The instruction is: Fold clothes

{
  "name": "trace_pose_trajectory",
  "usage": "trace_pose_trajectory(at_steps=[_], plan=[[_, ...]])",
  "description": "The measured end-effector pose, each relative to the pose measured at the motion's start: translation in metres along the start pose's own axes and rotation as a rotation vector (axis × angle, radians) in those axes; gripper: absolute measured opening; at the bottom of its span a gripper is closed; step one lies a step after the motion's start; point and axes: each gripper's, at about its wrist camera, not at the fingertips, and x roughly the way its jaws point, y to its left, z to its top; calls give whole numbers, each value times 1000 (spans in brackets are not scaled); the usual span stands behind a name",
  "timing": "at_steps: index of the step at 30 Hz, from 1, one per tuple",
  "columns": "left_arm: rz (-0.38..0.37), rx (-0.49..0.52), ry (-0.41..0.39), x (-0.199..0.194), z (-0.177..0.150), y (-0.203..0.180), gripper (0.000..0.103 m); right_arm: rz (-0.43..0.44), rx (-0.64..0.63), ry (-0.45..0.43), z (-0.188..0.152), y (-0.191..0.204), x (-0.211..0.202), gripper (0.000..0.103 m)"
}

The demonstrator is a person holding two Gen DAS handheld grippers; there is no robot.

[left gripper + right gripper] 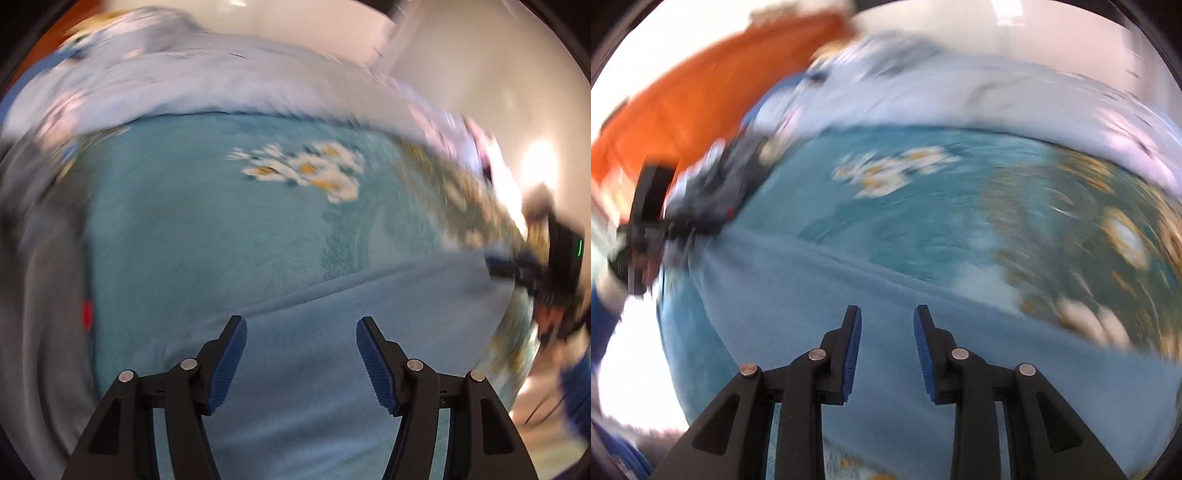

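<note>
Left wrist: teal floral bedspread (207, 221), white wall (480, 66) behind

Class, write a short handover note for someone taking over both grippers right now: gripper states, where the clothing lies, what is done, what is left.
Left gripper: open, nothing between its jaws, above the light blue garment.
Right gripper: open more narrowly, also empty, above the same garment.
The garment lies flat on the teal floral bedspread, one straight edge running across it. A pale heap of fabric sits behind.
Done: garment spread out and released; whether already folded is unclear from the blur.
Left: regrip an edge and fold.
</note>
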Motion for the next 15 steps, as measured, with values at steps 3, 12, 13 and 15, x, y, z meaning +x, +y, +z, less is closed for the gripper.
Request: trace_pose_trajectory(at_steps=[3, 12, 13, 15], plan=[[-14, 105, 66, 18, 10, -7, 66, 9, -100, 72, 19, 10, 27, 32], [-24, 268, 189, 52, 6, -22, 66, 40, -261, 236, 33, 20, 71, 35], [-21, 280, 192, 53, 5, -23, 66, 35, -282, 252, 32, 21, 74, 35], [-15, 297, 192, 52, 1, -24, 65, 31, -309, 265, 30, 23, 76, 34]])
